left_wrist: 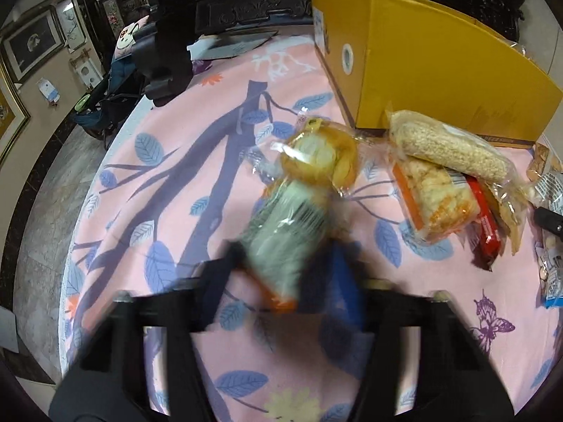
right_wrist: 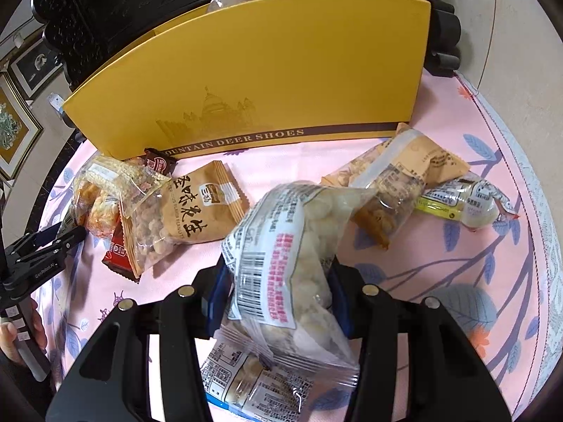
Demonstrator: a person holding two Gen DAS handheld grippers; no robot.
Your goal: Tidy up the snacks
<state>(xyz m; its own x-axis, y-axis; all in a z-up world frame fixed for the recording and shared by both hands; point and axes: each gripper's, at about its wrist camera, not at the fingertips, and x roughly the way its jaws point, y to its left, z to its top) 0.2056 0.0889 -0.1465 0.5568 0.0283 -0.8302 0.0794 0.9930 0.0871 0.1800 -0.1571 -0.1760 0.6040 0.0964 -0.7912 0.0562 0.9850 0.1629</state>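
Clear plastic everywhere | left gripper (left_wrist: 286, 263) was clamped on a pale green snack pack (left_wrist: 286, 235), blurry, over the pink tablecloth (left_wrist: 169, 190) | right gripper (right_wrist: 276, 277) pinched a white puffed-snack bag (right_wrist: 299, 246) in front of the yellow shoe box (right_wrist: 253, 81) | peanut packet (right_wrist: 190, 211) sat left of it

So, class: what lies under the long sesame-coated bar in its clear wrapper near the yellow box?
The sesame bar rests on an orange-edged rice cracker pack and a red wrapped snack. Whatever is beneath their overlap is covered.
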